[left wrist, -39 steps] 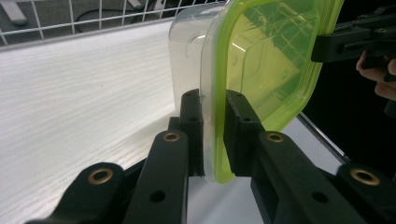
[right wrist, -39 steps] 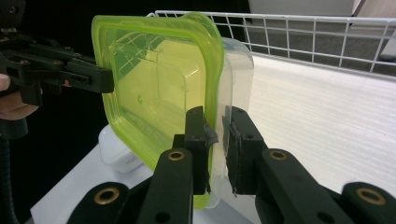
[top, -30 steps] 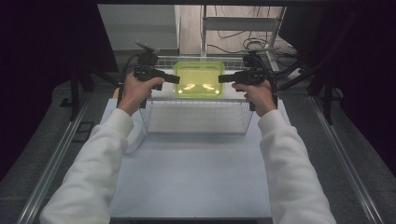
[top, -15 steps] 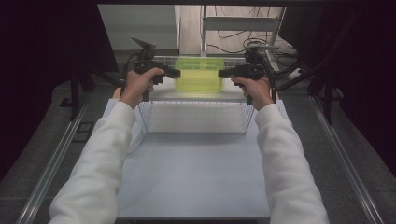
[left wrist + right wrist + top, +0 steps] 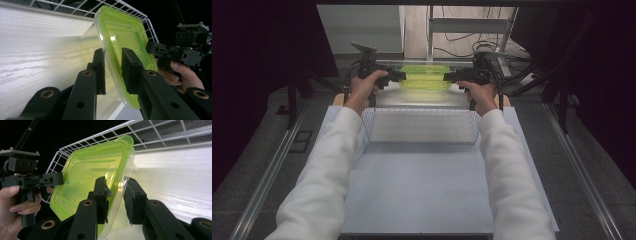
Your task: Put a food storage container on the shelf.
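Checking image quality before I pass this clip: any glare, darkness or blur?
High view: surroundings nearly black, green-lidded container glows slightly soft. Left gripper view: small glare spot on the lid, near left claw jaws blurred. Right gripper view: bright streak on the clear wall, black background beyond the wire basket.

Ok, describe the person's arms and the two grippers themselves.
Both arms wear long white sleeves. The left gripper and right gripper are black pistol-grip tools with black cables trailing behind. Each has two blocky black fingers on arms with brass-coloured pivot rings. A grey three-cornered plate tops the left one.
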Available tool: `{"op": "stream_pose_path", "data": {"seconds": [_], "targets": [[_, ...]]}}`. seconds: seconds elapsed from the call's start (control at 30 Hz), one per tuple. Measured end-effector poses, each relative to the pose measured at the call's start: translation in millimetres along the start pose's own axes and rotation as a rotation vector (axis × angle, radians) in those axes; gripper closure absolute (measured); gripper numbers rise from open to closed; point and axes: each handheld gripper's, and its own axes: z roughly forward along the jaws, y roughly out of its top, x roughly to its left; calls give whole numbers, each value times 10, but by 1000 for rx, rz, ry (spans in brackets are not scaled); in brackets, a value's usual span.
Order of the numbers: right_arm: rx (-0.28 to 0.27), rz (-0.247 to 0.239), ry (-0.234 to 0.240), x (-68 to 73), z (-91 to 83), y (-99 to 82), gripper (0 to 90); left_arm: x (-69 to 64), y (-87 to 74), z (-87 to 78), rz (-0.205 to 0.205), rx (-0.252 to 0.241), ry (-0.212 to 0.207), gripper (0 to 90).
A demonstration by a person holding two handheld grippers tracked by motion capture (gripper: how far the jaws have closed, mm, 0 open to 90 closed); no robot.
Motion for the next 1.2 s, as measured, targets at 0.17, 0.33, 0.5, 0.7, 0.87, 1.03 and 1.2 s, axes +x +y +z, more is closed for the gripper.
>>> {"op": "stream_pose_path", "data": {"seconds": [0.17,0.33,0.5,0.7,0.87,1.03,1.2], "targets": [[-3,8,-9,17,-3,-5,725,-27,-19,7,30,-7,18,731],[-21,-15,-35,53,-15,-27,631,-89,-49,47,84,-9,70,560],[-53,-31,-46,128,-69,-36,471,-158,-68,19,128,-51,99,345],[-90,-72,-80,266,-154,-92,351,-264,-116,-50,184,-86,131,230],[-113,-130,-117,382,-267,-131,313,-357,-184,-162,249,-88,152,186],[-95,-200,-125,439,-427,-185,311,-434,-301,-330,287,-106,167,176],[-69,-284,-113,472,-590,-293,311,-519,-473,-471,346,-102,210,172]]}}
